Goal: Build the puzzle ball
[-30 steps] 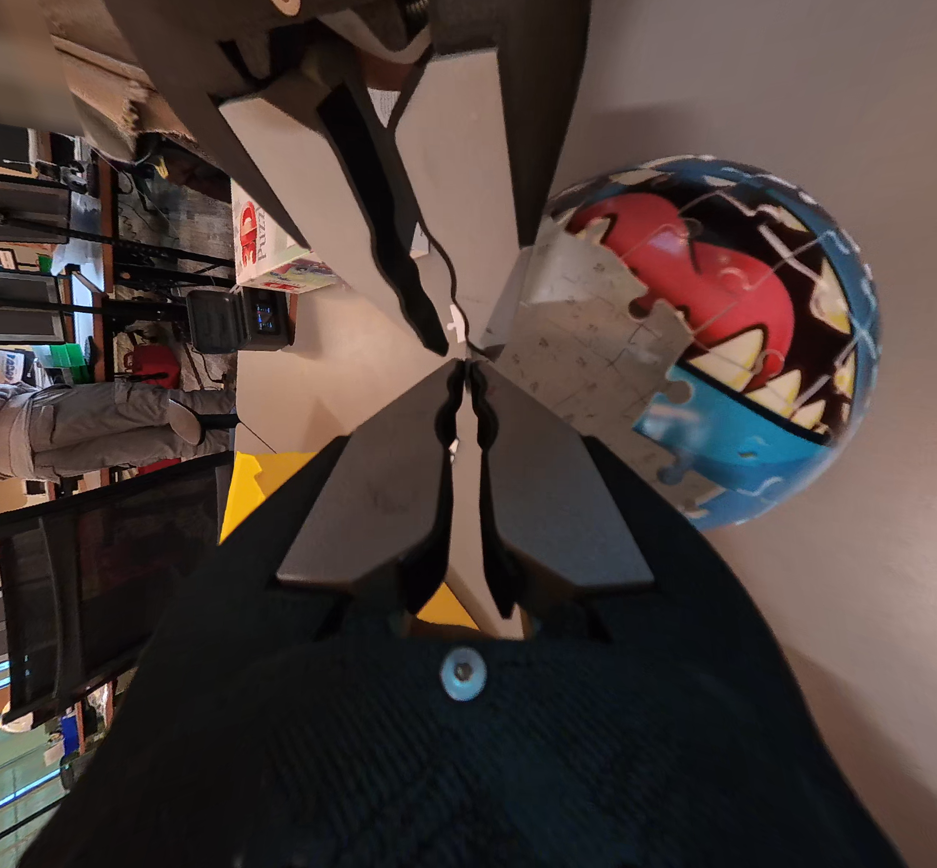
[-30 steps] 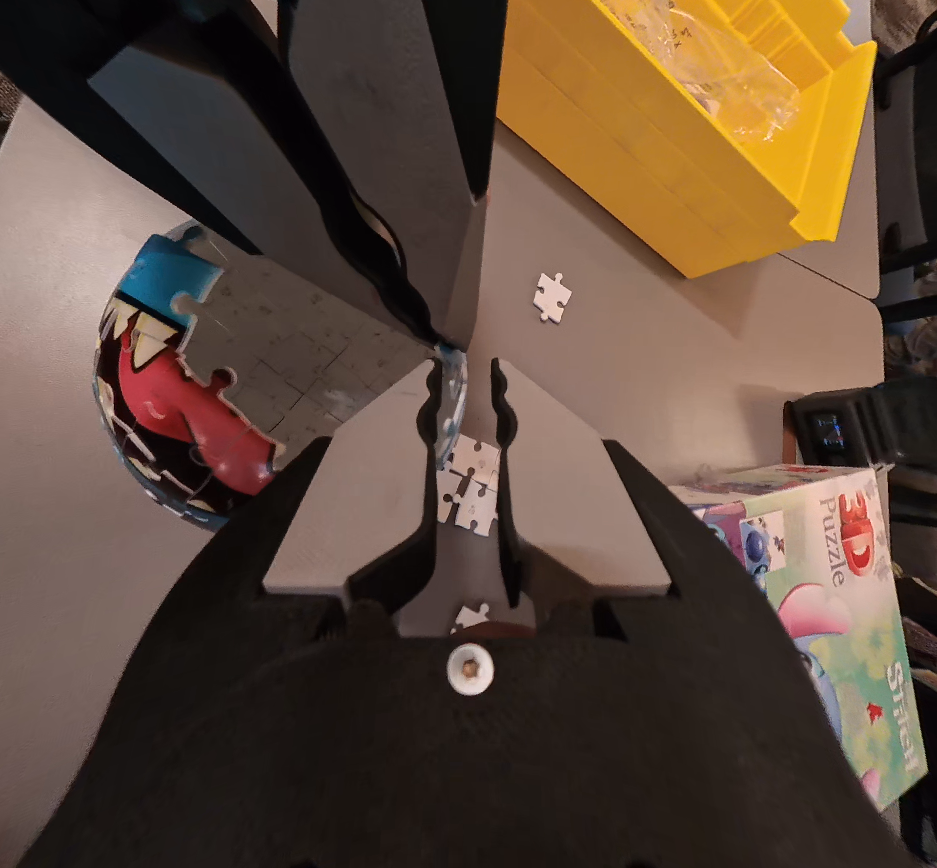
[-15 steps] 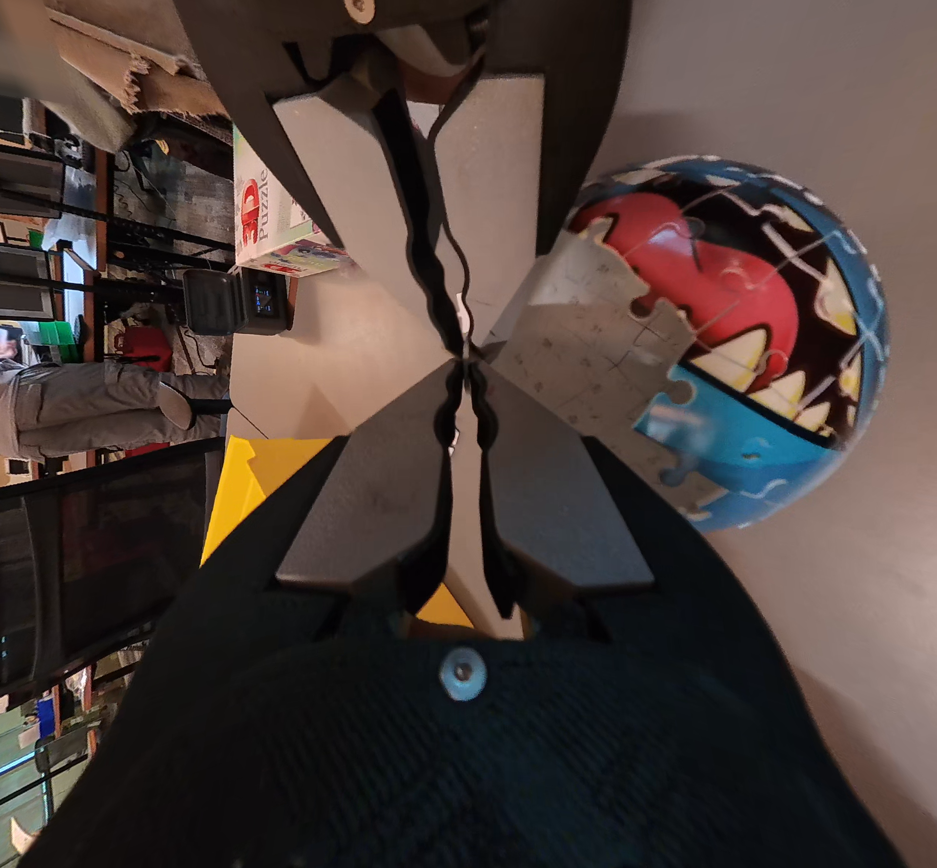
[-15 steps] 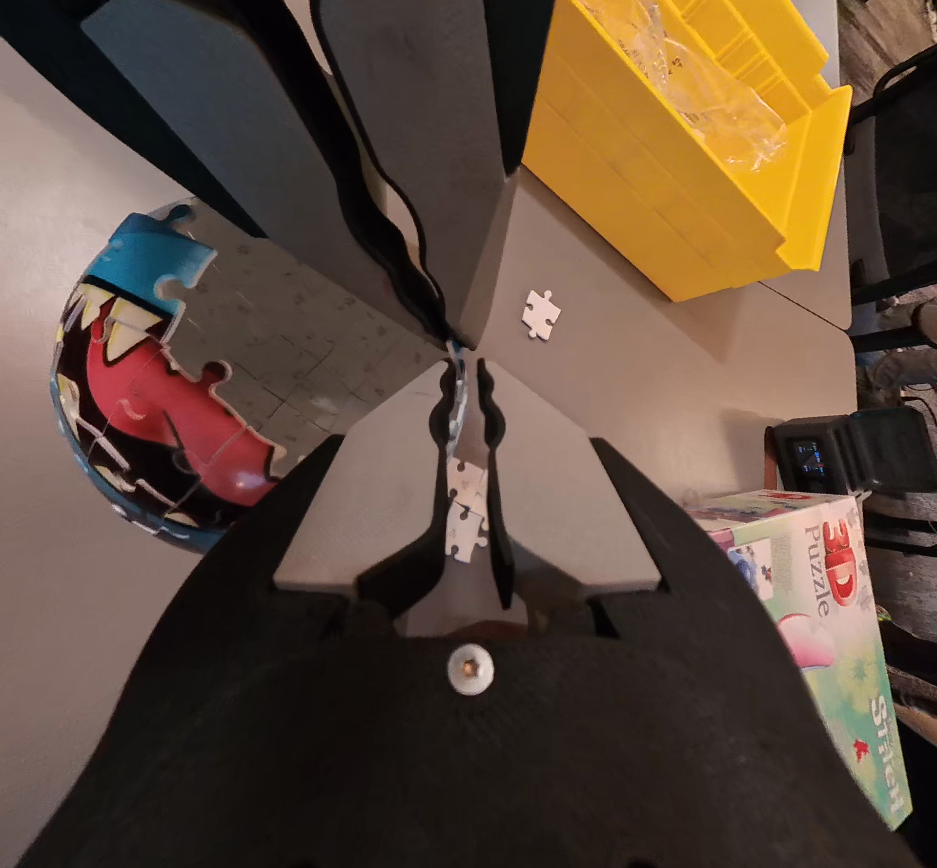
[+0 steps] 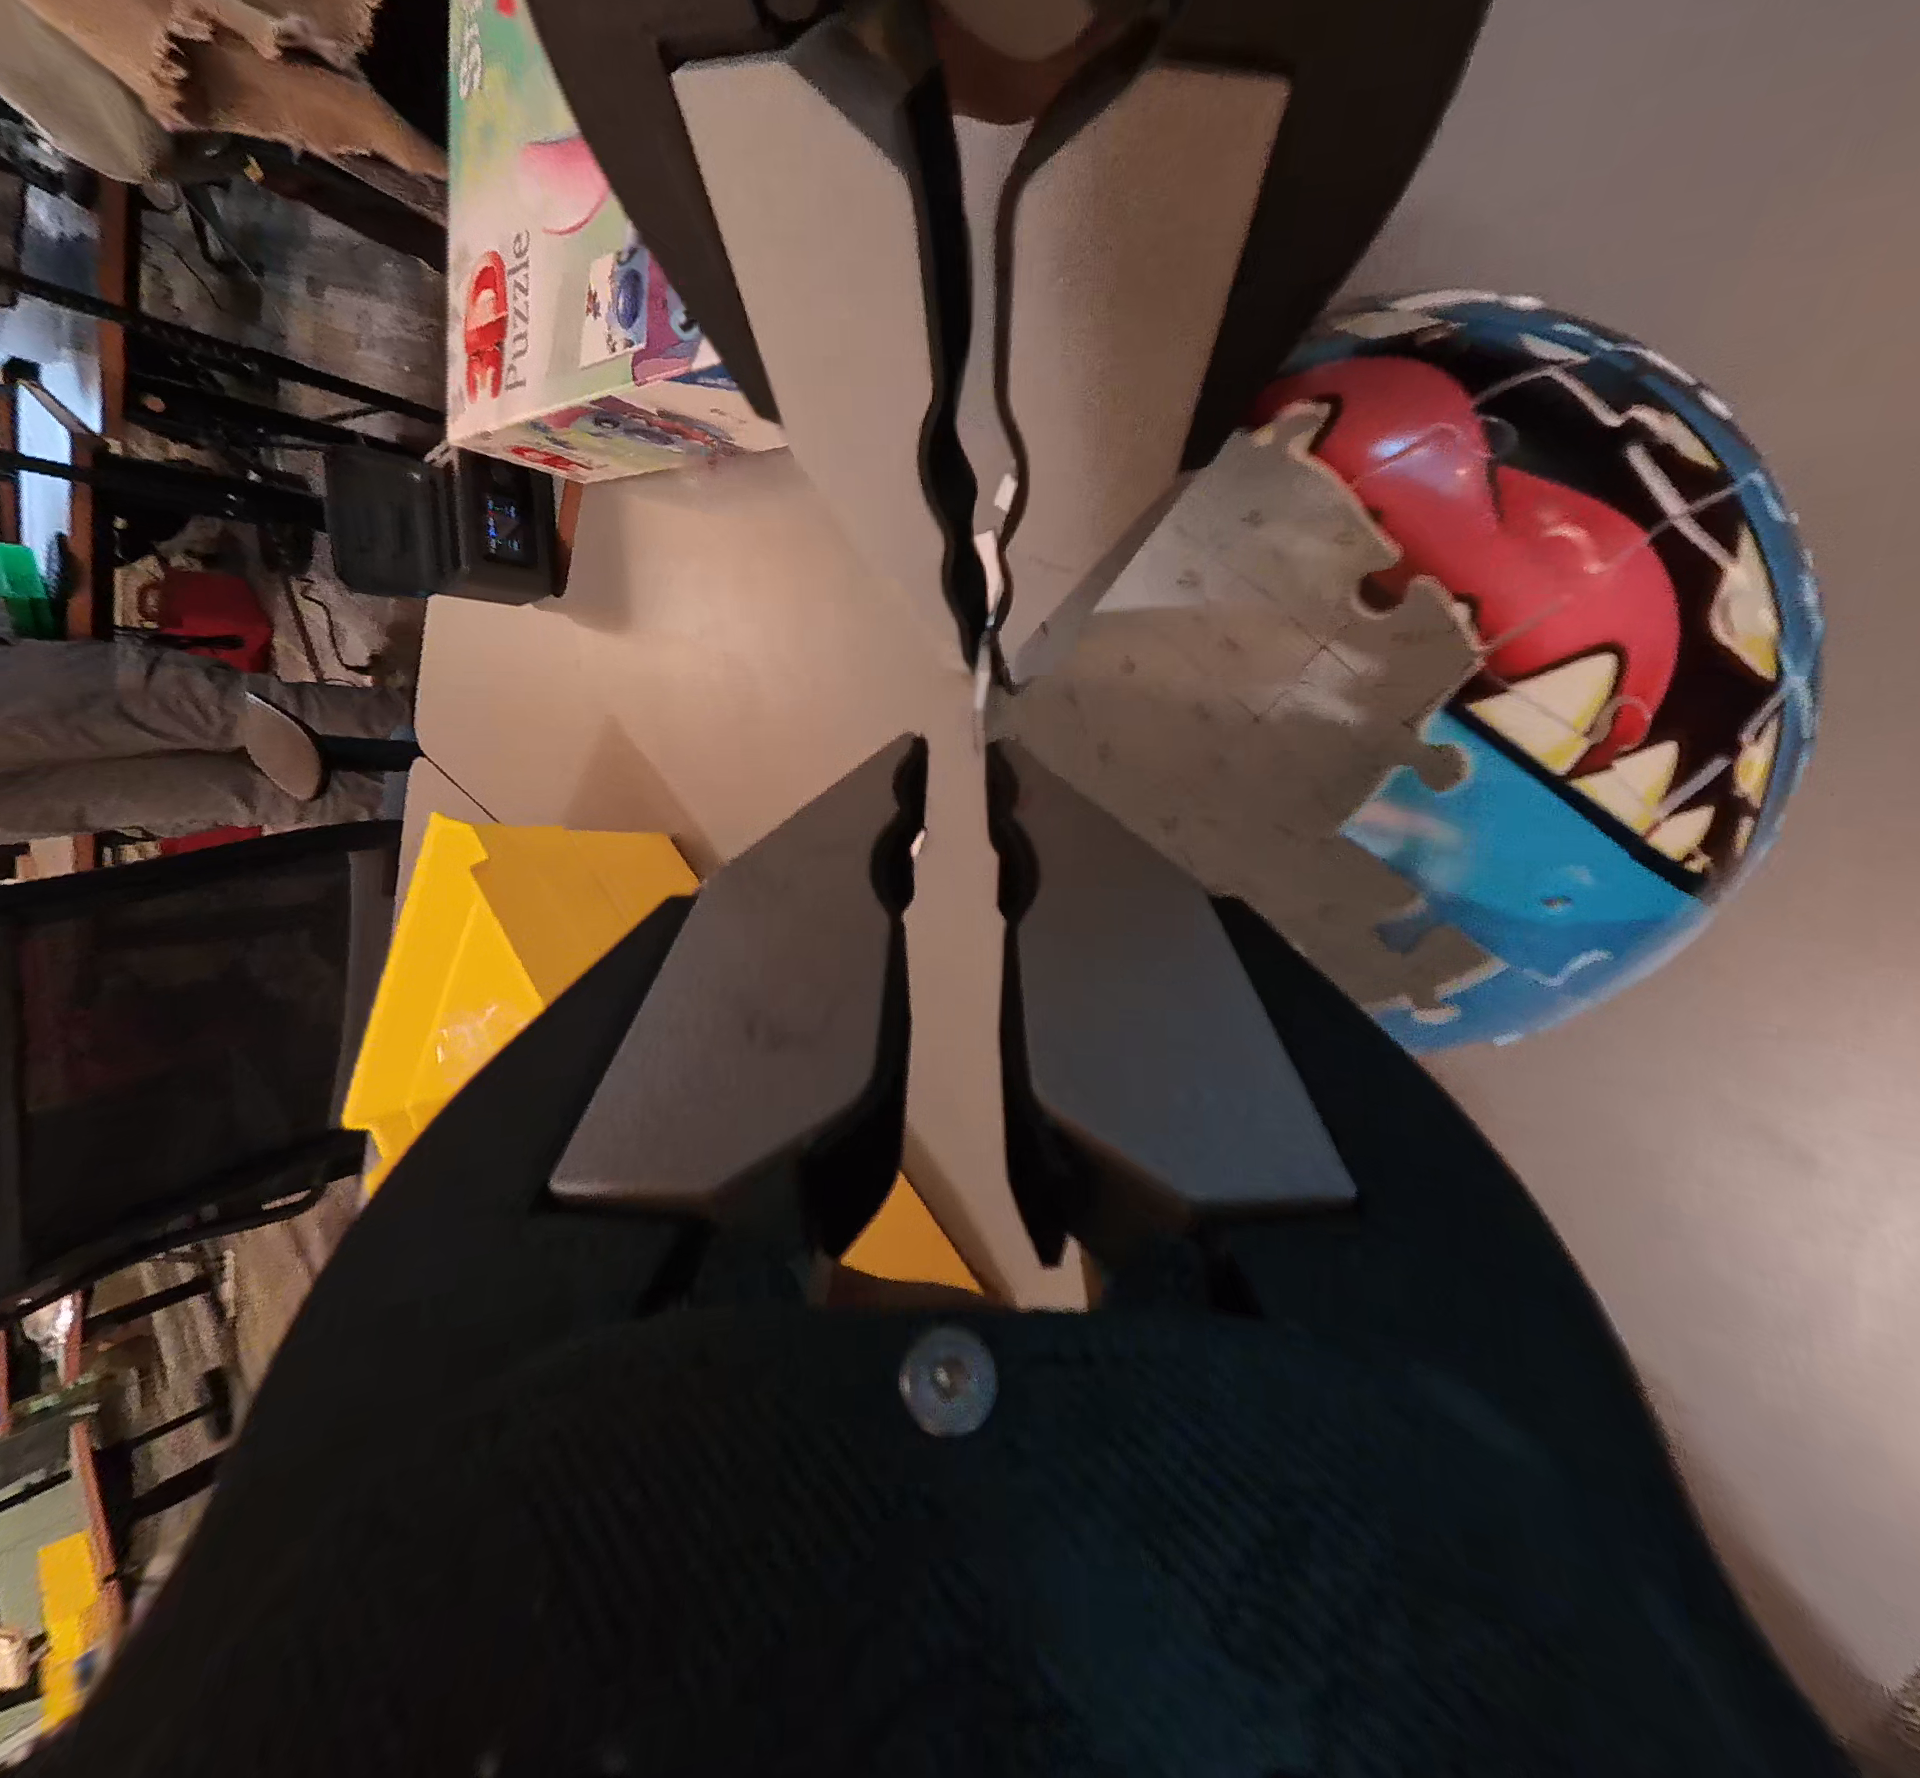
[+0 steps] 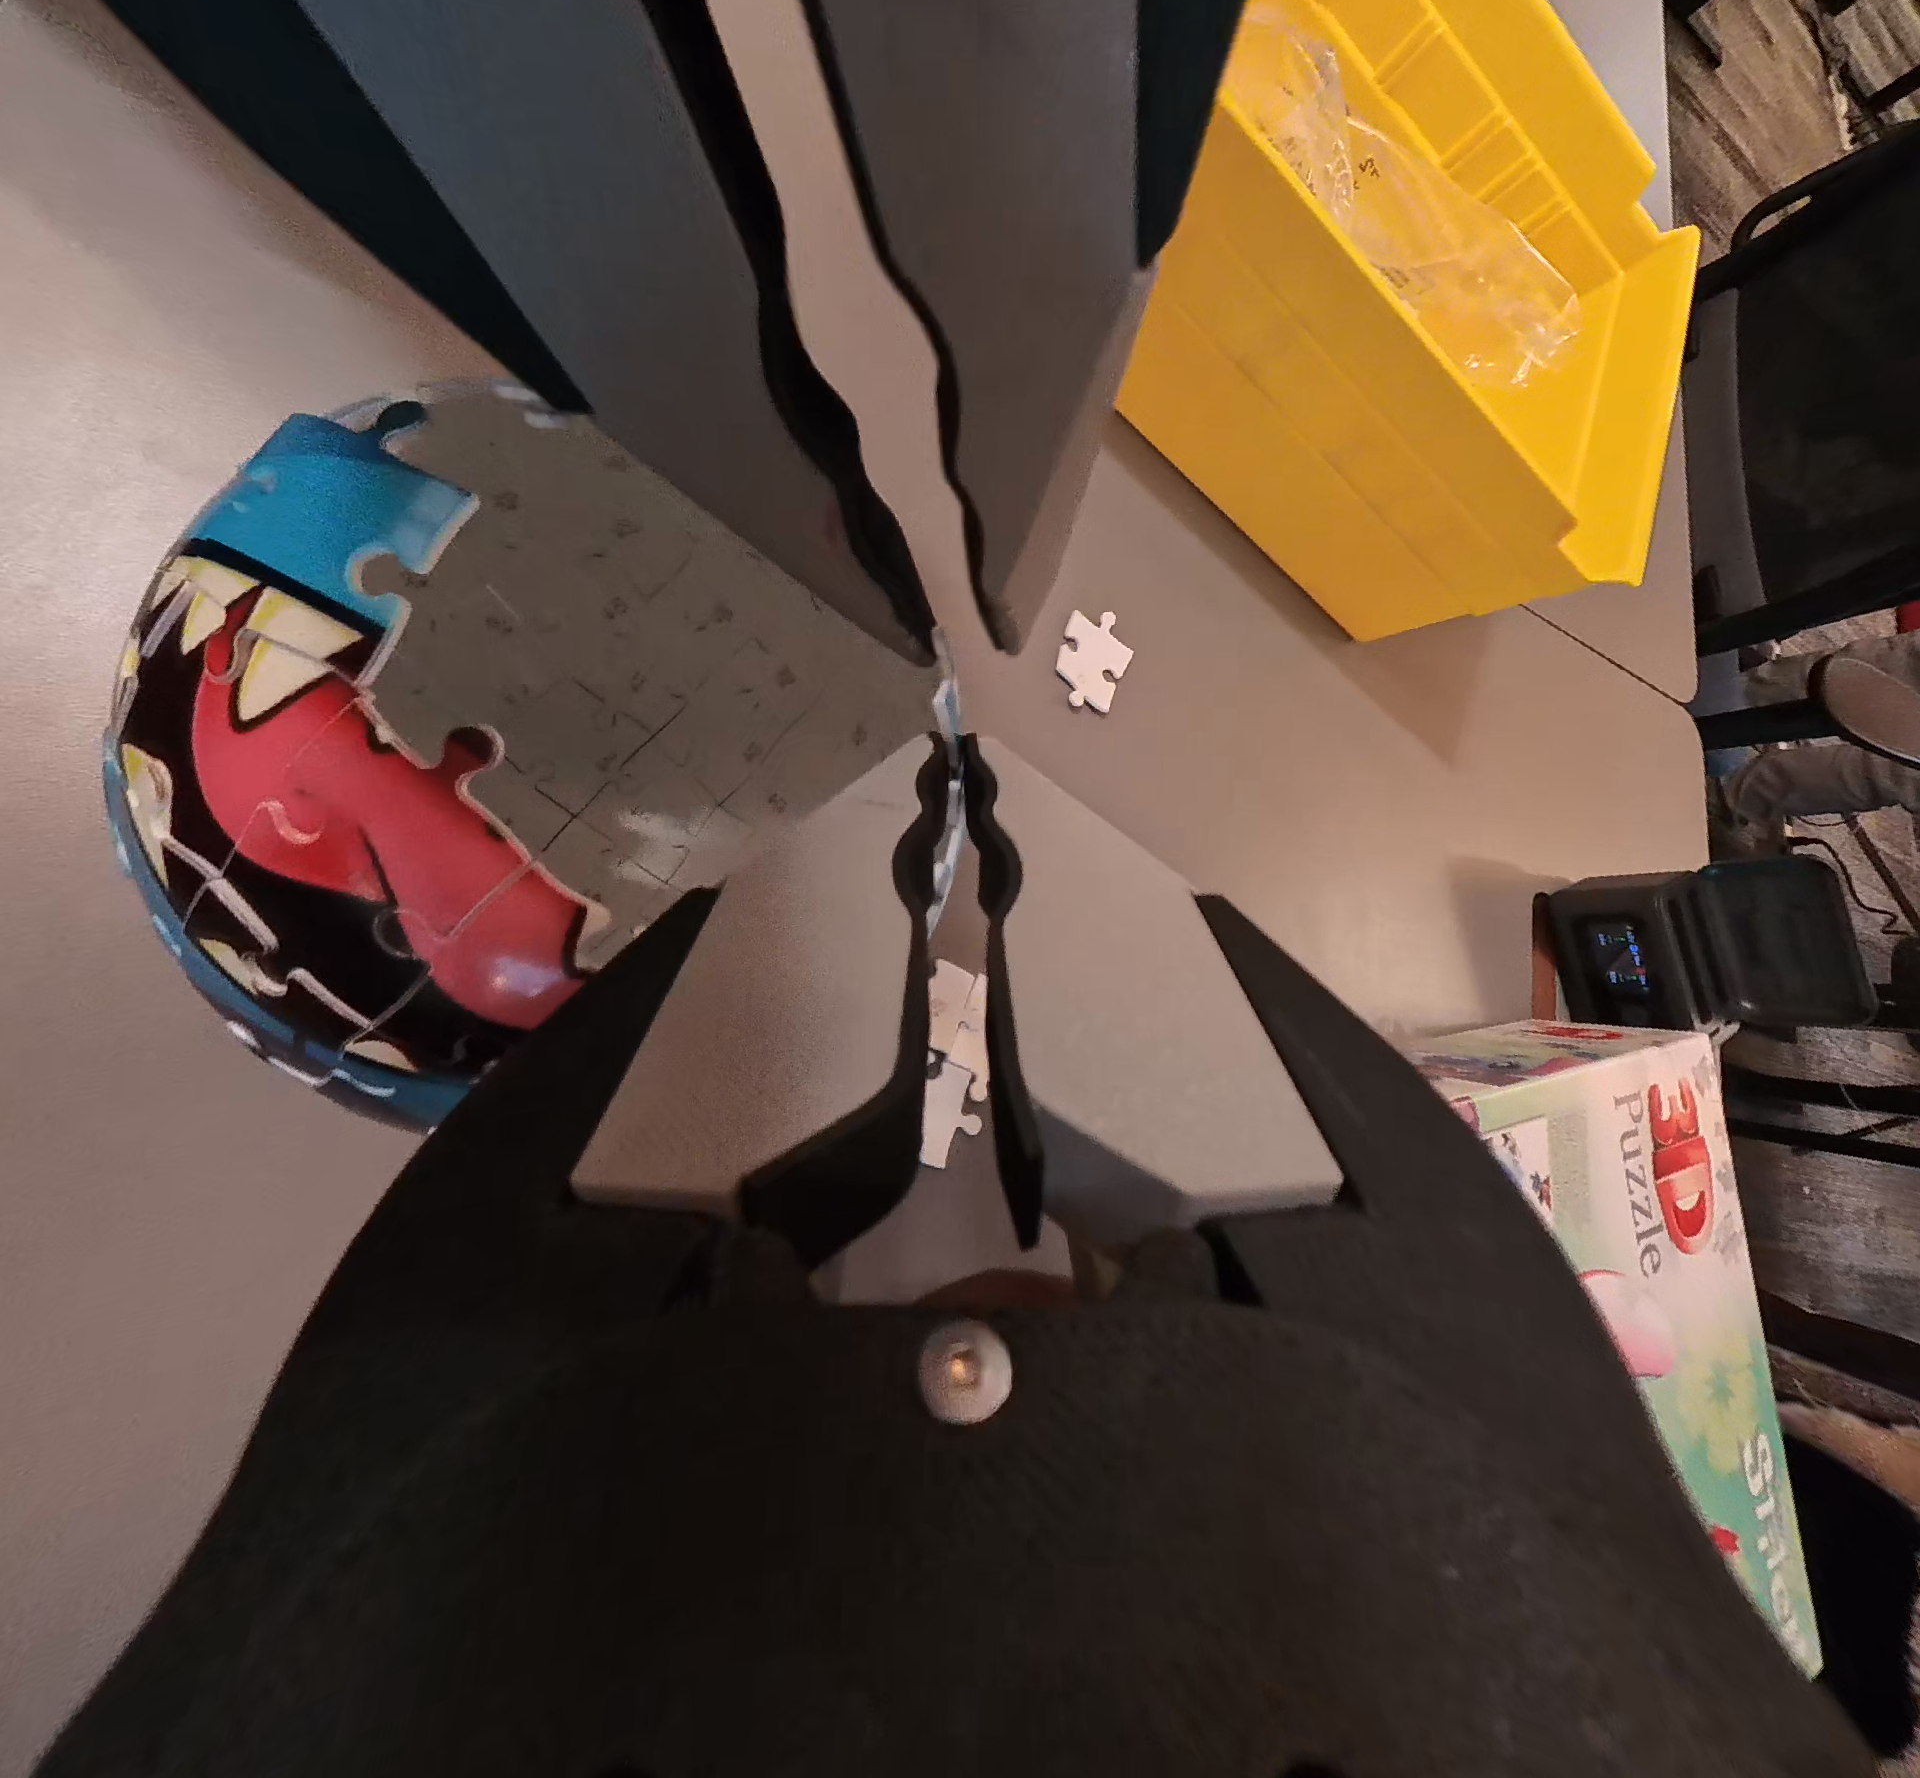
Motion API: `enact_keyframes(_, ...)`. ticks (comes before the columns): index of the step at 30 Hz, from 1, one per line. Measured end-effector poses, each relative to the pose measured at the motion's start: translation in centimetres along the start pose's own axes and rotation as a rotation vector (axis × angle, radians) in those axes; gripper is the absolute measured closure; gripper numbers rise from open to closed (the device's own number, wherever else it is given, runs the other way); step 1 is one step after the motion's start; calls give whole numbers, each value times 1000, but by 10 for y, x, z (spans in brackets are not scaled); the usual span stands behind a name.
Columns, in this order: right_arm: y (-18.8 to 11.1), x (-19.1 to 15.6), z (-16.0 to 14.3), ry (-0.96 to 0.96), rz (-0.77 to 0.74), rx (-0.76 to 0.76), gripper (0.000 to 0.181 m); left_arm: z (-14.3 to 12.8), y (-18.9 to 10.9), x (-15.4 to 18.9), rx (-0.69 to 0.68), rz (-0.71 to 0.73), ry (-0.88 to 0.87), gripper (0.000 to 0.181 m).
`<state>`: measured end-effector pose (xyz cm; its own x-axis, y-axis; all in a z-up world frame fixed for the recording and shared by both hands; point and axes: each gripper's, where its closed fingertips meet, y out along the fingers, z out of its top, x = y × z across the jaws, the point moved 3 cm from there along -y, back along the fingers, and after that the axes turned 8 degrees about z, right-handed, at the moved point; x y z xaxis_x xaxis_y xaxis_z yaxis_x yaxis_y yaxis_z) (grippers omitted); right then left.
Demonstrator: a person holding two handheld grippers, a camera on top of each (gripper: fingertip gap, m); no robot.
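The partly built puzzle ball [image 5: 1621, 648] is blue with a red mouth and teeth, and its grey inside shows through the open part. It lies on the table, at left in the right wrist view [image 6: 291, 793]. My right gripper [image 6: 956, 746] is shut on a thin puzzle piece [image 6: 945, 700], held edge-on above the table. My left gripper [image 5: 956, 757] faces it tip to tip and is open, its jaws apart on either side of the piece [image 5: 981, 694]. The ball's open edge sits just beside both sets of tips.
A white loose piece [image 6: 1093, 674] lies face down on the table [image 6: 1299, 793]; a few more [image 6: 951, 1053] show under my right fingers. A yellow bin [image 6: 1403, 378] holds a clear bag. A puzzle box [image 6: 1662, 1261] and a black device [image 6: 1704, 949] stand at the table edge. Less than 4 cm separates the two grippers' tips.
My left gripper has opened and let go of the piece. My right gripper has closed on it. The two grippers have lined up more squarely tip to tip.
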<state>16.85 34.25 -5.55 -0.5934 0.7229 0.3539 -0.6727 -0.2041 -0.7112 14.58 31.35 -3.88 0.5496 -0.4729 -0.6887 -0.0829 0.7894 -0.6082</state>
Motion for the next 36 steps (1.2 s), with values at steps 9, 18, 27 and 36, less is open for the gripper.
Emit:
enact_keyframes(9,0,1,0,16,4,16,181,-1,5,0,-59,-68,-29,172)
enact_keyframes(18,0,1,0,6,0,17,181,-3,6,2,-40,-132,-119,167)
enact_keyframes(27,-1,1,0,15,10,31,181,-2,8,-1,-6,-181,-184,170)
enact_keyframes(36,-1,0,1,11,12,38,181,-3,15,1,-21,-177,-167,170)
